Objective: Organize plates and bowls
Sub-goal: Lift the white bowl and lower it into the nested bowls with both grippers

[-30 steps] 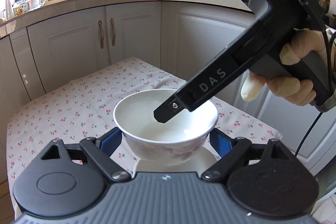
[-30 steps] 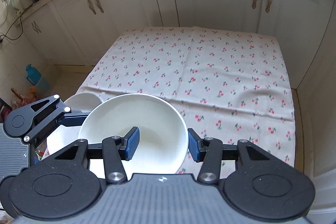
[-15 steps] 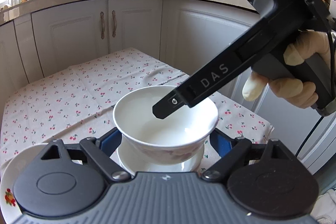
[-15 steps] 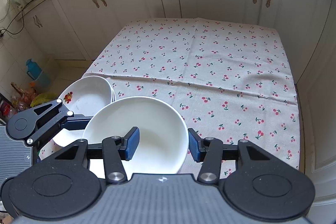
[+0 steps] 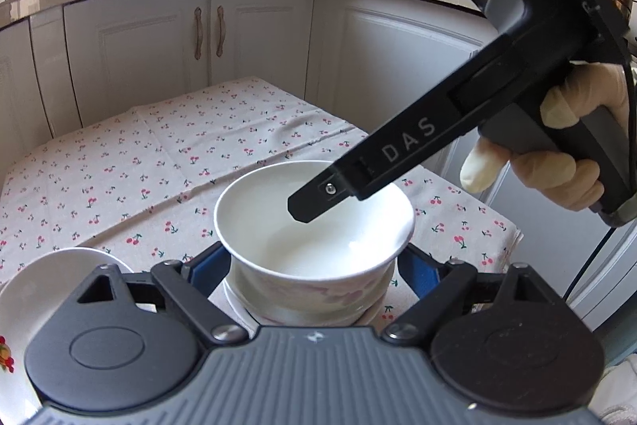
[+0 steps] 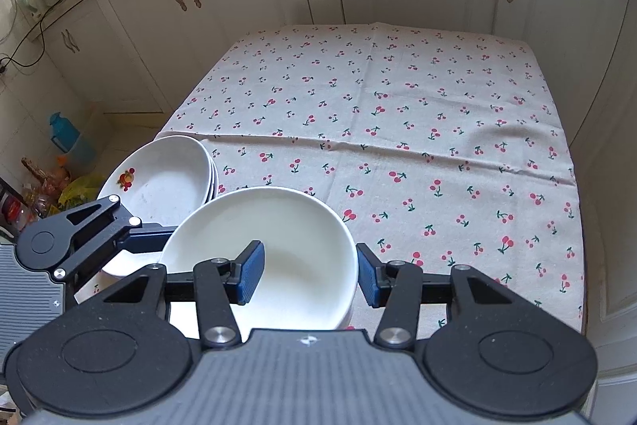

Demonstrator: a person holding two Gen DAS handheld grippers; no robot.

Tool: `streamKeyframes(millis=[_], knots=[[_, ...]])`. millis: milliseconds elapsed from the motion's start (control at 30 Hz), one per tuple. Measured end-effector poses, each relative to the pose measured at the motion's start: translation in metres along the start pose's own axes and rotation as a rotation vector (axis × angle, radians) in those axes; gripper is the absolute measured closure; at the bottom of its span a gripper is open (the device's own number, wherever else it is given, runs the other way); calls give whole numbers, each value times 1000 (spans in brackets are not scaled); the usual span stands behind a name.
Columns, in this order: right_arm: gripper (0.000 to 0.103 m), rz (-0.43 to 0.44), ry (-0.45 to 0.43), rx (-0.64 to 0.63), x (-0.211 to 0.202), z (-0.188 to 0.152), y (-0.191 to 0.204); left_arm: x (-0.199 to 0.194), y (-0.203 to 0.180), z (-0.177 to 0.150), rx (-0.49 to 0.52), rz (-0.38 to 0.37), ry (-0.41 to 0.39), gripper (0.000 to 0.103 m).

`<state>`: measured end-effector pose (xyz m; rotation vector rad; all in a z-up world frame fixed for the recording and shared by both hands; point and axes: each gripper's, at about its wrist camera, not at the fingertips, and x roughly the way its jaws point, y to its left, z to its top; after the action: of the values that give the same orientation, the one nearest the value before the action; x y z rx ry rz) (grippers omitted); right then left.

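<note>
1. The left gripper [image 5: 314, 267] grips a white ceramic bowl with a faint pink floral pattern on its outer wall [image 5: 314, 226]; its blue pads stand wide apart and press on opposite sides of the bowl.
2. The bowl sits upright inside a second white bowl [image 5: 370, 311], of which only the rim shows beneath it, at the near edge of the table.
3. The right gripper [image 6: 308, 275] straddles the bowl's rim: one blue pad is inside the bowl, the other outside it. Its jaws are partly open; whether the pads press on the rim cannot be determined.
4. A gloved hand [image 5: 557, 162] holds the right gripper's handle.
5. A stack of shallow white plates with a red fruit motif [image 6: 163, 178] stands just beside the bowls.
6. A cherry-print tablecloth [image 6: 398, 114] covers the table.
</note>
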<state>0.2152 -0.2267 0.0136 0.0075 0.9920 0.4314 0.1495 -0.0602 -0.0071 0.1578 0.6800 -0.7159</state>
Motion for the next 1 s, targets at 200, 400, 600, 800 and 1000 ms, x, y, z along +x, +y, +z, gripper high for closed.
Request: streamKeyframes(millis=[200, 400, 600, 800, 1000], knots=[[48, 2, -2, 5, 3, -2, -2, 2, 2, -2, 1, -4, 10, 13], [48, 12, -6, -2, 4, -2, 0, 4, 3, -2, 3, 1, 22, 13], [48, 20, 3, 9, 9, -5, -3, 3, 3, -2, 6, -2, 25, 13], [48, 27, 0, 17, 11, -5, -4, 4, 5, -2, -2, -3, 24, 11], [48, 36, -10, 13, 10, -5, -4, 6, 9, -3, -20, -13, 22, 9]])
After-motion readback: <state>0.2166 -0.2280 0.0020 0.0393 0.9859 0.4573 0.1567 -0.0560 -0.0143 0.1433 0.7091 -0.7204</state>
